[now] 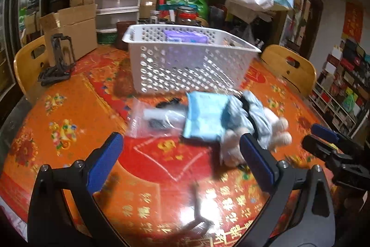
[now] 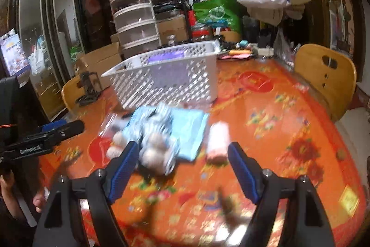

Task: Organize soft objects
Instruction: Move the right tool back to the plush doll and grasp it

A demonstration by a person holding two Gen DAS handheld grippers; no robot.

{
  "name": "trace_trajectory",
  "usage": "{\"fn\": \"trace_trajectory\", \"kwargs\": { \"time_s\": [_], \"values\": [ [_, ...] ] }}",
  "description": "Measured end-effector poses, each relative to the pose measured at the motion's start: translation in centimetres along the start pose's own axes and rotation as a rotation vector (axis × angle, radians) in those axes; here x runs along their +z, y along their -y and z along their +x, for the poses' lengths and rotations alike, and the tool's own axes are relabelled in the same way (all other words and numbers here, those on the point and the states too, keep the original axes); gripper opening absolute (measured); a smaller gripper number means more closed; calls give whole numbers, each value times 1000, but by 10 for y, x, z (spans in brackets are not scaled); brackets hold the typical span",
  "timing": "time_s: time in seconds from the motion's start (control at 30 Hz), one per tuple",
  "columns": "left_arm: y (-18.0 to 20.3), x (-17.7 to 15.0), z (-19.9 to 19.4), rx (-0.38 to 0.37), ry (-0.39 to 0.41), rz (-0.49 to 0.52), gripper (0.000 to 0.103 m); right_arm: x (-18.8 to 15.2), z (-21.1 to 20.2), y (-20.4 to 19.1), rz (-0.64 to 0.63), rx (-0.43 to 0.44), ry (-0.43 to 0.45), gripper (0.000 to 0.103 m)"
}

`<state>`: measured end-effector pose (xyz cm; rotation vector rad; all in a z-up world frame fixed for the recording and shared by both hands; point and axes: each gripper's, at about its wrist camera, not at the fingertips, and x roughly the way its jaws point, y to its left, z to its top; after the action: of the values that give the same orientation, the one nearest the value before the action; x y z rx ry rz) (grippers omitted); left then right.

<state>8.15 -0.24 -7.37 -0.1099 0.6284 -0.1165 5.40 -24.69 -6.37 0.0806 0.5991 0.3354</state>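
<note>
Two low wrist views, both facing the basket (image 1: pixel 185 57)

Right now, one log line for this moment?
left gripper open | right gripper open | plush toy on table | basket behind

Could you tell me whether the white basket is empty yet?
Not empty: a purple item shows through the white basket's holes and above its rim.

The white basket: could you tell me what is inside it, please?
Through the white basket's perforated wall, a purple packet shows at the back. Its floor and anything lower are hidden by the wall.
</note>
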Motion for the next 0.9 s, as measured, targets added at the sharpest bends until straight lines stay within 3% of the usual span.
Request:
{"fn": "trace_trajectory", "kwargs": {
  "time_s": [0.17,0.23,0.47,0.63,0.8,0.9],
  "values": [
    [19,-5,7,-24,-27,26,82,-13,-2,-12,-31,1,-9,65],
    [28,-4,11,-33,-37,39,79,-13,1,-14,-38,2,-16,53],
    [48,-12,25,-60,-67,94,66,-14,12,-26,-69,25,-37,49],
    [52,-16,35,-66,-93,109,49,-14,20,-30,-81,40,-50,35],
    [52,-16,40,-82,-102,113,41,-13,26,-34,-92,44,-53,30],
    [52,-15,41,-89,-102,118,33,-12,31,-37,-98,41,-58,22]
  ]
}}
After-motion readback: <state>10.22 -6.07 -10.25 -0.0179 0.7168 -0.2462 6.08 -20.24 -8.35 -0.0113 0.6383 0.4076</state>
